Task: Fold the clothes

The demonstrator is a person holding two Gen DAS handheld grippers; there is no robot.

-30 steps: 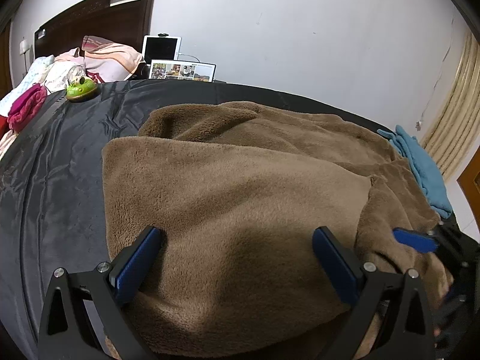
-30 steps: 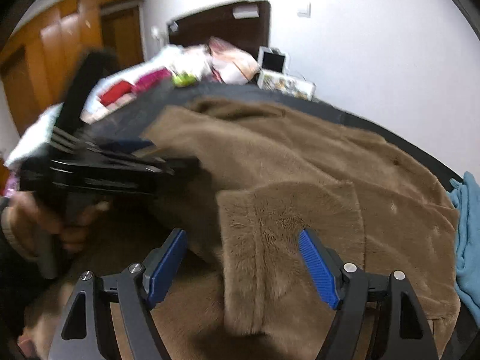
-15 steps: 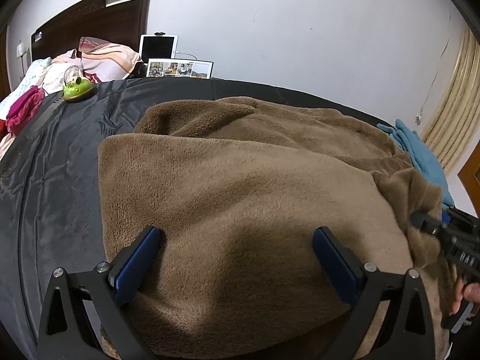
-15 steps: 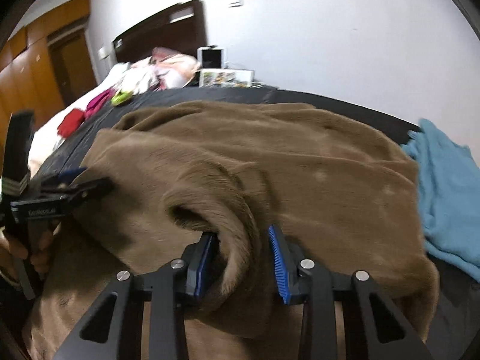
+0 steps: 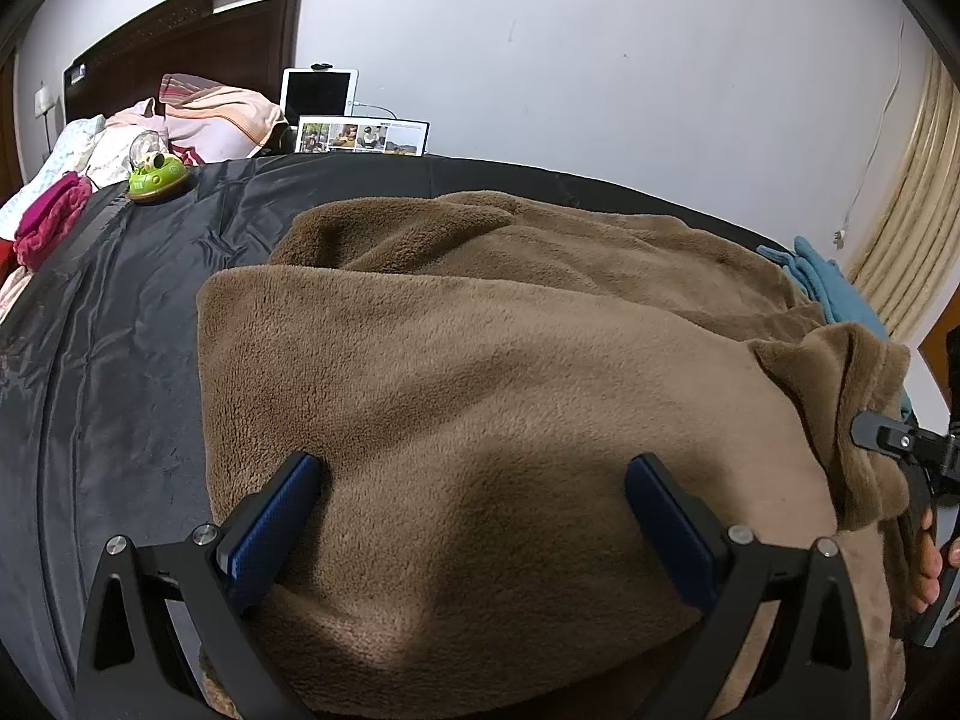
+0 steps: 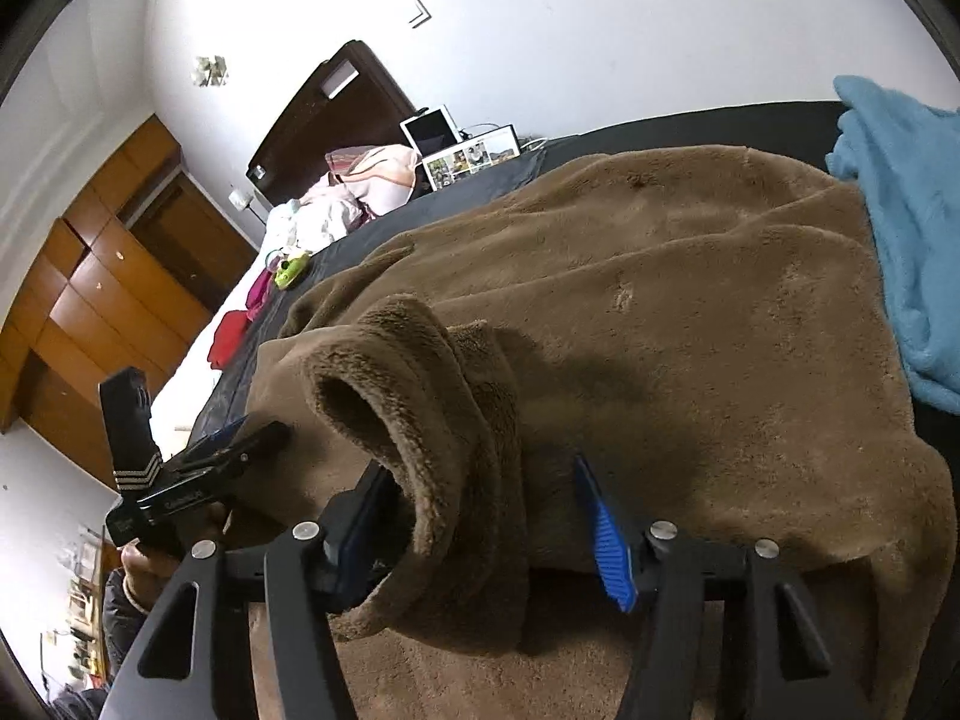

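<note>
A brown fleece garment (image 5: pixel 480 348) lies spread over the black bed cover (image 5: pixel 108 324). My left gripper (image 5: pixel 471 525) stands wide open low over its near part, and the fabric bulges between the fingers without being pinched. In the right wrist view the rolled sleeve cuff (image 6: pixel 420 372) stands up between the fingers of my right gripper (image 6: pixel 480 480). Its jaws are opening: the cuff leans on the left finger (image 6: pixel 360 516), and the right pad (image 6: pixel 606 534) is clear of it. Each gripper shows in the other's view: the right gripper (image 5: pixel 888 438) at the right edge, the left gripper (image 6: pixel 198 468) at the left.
A blue cloth (image 6: pixel 900 228) lies on the bed just right of the brown garment. At the bed's head are pillows (image 5: pixel 222 120), a green toy (image 5: pixel 157 177), a tablet (image 5: pixel 318 93) and a photo frame (image 5: pixel 363 135). Wooden wardrobes (image 6: pixel 90 312) and curtains (image 5: pixel 912 192) flank the bed.
The right gripper closed on the sleeve cuff, carried it rightward across the garment while rolling, and has now widened its jaws. The left gripper has not moved.
</note>
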